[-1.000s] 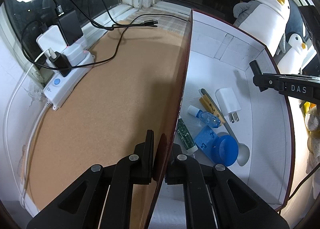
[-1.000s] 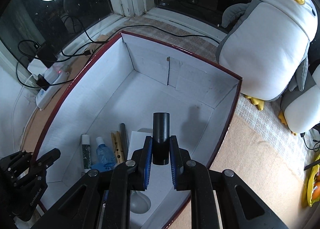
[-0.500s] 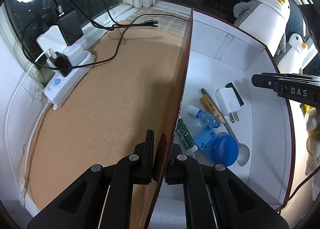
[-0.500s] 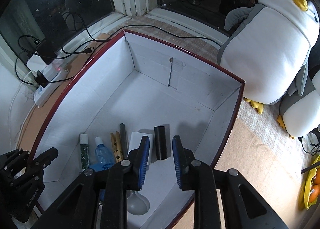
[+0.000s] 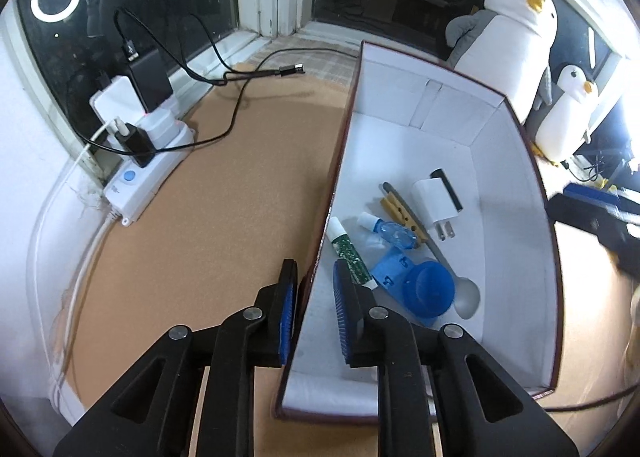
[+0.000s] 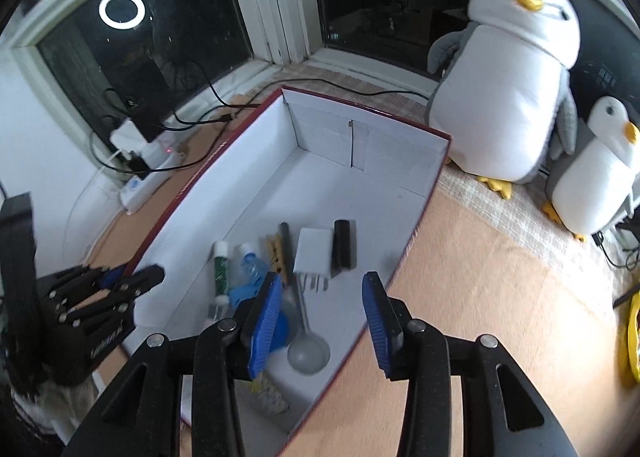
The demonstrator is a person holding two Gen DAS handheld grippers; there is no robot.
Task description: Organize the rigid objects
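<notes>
A maroon box with a white inside (image 5: 520, 125) (image 6: 400, 153) holds a black cylinder (image 5: 447, 189) (image 6: 343, 245), which lies loose beside a white charger (image 5: 434, 203) (image 6: 314, 251). A spoon (image 6: 308, 353), a blue cup (image 5: 428, 289), a green tube (image 5: 348, 249), a small bottle (image 5: 388, 229) and a clothespin (image 5: 400, 213) lie there too. My left gripper (image 5: 315, 277) straddles the box's left wall; its jaws are opening and the right pad stands off the wall. My right gripper (image 6: 322, 285) hangs over the box's near end, jaws opening with nothing between them.
A white power strip (image 5: 148, 161) with chargers and black cables (image 5: 236, 105) sits by the window at the left. A big plush penguin (image 6: 508, 97) and a small one (image 6: 600, 173) stand behind and right of the box. A yellow object (image 6: 630, 337) lies at the far right.
The right gripper let go of the black cylinder, which now lies in the box by the charger, then pulled back and spread wider. The left jaws parted from the box wall.
</notes>
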